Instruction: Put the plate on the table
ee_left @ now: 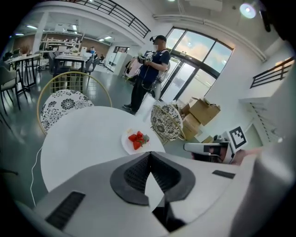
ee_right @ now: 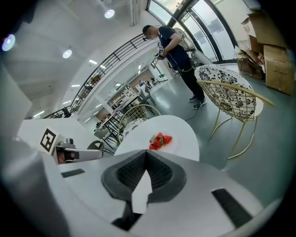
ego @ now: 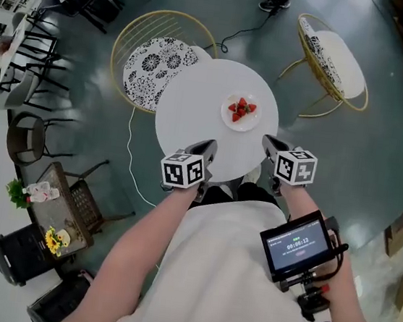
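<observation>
Bare table surrounds the plate; chairs stand beyond.

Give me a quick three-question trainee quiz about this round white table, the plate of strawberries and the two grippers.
1. True or false: the small white plate of red strawberries already rests on the round white table.
2. Multiple choice: the left gripper and the right gripper are A) both shut with nothing between the jaws, B) both clamped on the plate, C) both wide open.
3. Fill in: in the head view, the number of gold wire-frame chairs with patterned cushions beside the table is ___.
Key: 1 true; 2 A; 3 two.
</observation>
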Motion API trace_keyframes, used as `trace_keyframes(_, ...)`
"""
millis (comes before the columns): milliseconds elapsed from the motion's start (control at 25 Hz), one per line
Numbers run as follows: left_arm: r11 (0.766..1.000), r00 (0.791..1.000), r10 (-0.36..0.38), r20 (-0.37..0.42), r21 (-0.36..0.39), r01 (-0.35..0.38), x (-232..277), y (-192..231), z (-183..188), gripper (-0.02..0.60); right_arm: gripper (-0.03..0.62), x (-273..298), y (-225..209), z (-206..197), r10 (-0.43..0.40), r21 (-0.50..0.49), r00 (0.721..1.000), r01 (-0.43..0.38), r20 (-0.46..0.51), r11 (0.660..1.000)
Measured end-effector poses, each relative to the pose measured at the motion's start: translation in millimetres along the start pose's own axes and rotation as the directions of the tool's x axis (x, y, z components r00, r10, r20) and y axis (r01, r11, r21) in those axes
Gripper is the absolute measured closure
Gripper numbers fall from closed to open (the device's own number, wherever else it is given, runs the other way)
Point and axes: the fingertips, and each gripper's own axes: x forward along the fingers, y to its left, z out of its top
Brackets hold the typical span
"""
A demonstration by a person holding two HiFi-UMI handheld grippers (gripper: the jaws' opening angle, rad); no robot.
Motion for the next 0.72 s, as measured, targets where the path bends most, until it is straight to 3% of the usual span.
trace_keyframes(320,0.99,0.989,-0.117,0.091,0.087,0.109,-56.1,-28.3,-23.1,0.575,0.589,-51.4,47.5,-13.9,0.031,-0.131,0.998,-0.025,0.046,0.991)
trace_keyframes(720,0.976,0.972,-0.174,0.16,0.157,0.149,-105.8,-44.7,-45.8,0.575,0.589,-87.2,97.7,-40.3,0.071,-0.168,0.994,-0.057,0.079,0.984)
